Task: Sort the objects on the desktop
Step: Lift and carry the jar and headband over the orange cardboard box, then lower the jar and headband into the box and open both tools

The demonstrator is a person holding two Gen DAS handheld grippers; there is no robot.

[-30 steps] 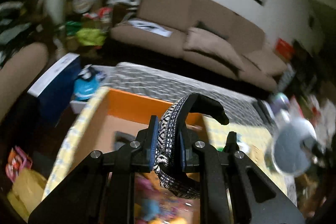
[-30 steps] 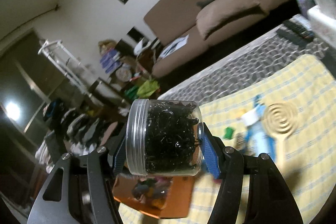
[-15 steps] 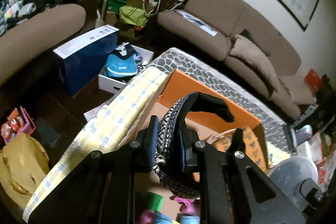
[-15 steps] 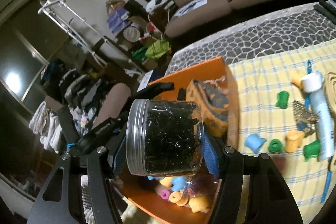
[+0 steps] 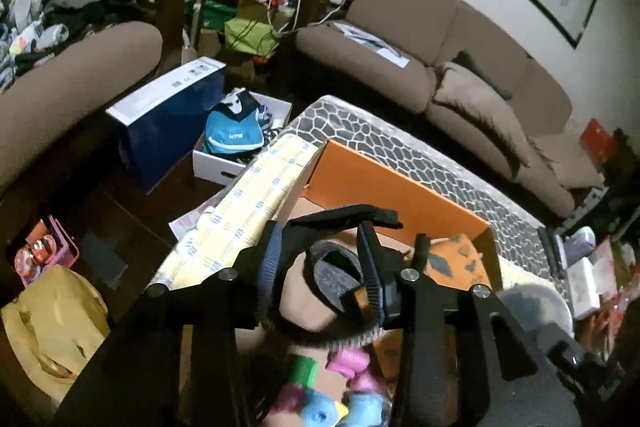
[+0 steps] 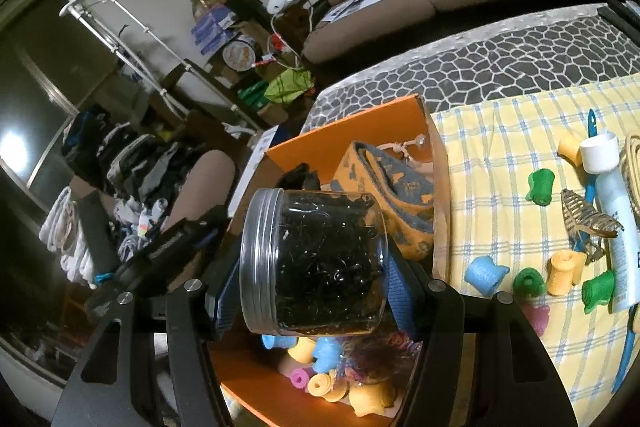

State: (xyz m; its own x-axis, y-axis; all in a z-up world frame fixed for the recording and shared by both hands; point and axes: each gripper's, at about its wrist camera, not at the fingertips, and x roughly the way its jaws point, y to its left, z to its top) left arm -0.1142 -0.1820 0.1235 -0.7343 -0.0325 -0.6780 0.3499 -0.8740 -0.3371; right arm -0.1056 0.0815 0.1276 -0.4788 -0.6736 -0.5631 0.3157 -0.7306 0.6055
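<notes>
Right hand-held gripper [image 6: 316, 287] pinching clear jar [image 6: 316, 263] of black hair ties across its round wall, lid sideways, hovering over orange box [image 6: 360, 119]; probably light, rigid, slick plastic, so best squeezed mid-body. Left hand-held gripper [image 5: 320, 279] opening, jaws spreading off headband [image 5: 340, 267], which lies blurred between them above the box; soft, springy, light; likely to drop among foam rollers [image 5: 320, 403].

Both tongs, left tongs [image 5: 320, 267] and right tongs [image 6: 316, 287], are matte black with silver screws and ribbed blue pads [image 6: 396, 287].
</notes>
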